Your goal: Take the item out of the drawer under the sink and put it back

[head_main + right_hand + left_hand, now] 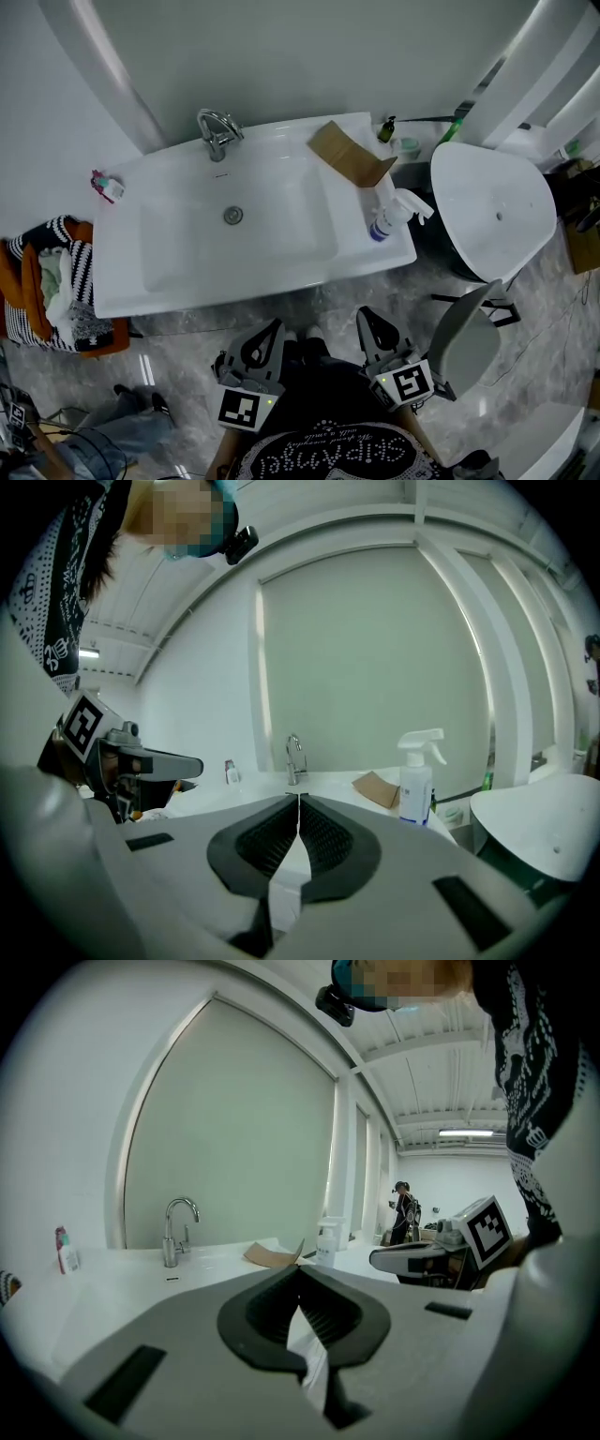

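Overhead, white washbasin (122,281) dominates; drawer beneath it hidden, item not seen. Left claw (275,326) and right claw (366,314) held level near its front edge, both closed, empty. Cardboard piece (349,155) and spray bottle (392,216) on right ledge; faucet (217,133) at rear

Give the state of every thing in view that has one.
Left hand-held gripper: shut, empty.
Right hand-held gripper: shut, empty.
Faucet: no water running.
Spray bottle: upright, right of the basin.
Cardboard: lying flat, one flap raised.
Sink basin: empty.
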`<state>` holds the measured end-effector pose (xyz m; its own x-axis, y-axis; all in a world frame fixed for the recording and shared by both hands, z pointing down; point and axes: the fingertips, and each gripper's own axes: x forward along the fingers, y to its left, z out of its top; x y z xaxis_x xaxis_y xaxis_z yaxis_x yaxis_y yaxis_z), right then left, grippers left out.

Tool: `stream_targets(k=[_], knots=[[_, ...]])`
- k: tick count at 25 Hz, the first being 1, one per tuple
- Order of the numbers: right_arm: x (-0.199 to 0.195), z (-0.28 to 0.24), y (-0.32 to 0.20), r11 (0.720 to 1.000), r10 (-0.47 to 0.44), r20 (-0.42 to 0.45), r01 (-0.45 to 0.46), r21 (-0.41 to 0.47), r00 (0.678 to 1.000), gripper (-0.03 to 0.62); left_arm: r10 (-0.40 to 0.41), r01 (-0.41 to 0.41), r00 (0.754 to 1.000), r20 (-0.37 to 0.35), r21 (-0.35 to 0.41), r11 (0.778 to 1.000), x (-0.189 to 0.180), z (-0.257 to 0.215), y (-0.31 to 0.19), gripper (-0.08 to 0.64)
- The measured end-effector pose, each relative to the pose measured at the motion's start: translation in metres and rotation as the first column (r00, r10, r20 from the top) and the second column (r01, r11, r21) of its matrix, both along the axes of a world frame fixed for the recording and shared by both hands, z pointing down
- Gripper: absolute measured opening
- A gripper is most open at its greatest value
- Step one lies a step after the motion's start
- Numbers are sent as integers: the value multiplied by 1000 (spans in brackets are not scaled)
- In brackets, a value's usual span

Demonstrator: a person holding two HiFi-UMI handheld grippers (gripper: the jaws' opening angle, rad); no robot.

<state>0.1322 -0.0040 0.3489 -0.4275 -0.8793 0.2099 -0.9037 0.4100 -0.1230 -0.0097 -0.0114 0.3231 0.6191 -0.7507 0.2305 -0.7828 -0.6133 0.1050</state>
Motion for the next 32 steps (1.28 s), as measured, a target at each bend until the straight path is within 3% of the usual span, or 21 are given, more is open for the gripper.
stream_targets(k=[5,9,21,27,32], knots=[[4,-6,1,1000,18,-4,-18,24,1000,18,36,-36,999,-2,14,999,10,-4,-3,0],[-10,-10,3,999,-40,13,39,30,999,20,52,-51,999,-4,22,998,14,-8,-4,0],[-18,-4,0,995,-99,30,99,19,995,18,16,-16,1000,-1,15,1000,9,-7,-2,0],[-7,40,-5,993,-95,-27,93,-78,995,20,-18,18,1000,-14,-38,999,3,3,4,0],[-7,86,-3,971,-133,-33,123,-206,991,20,-45,44,999,-11,-97,994,2,14,11,0]])
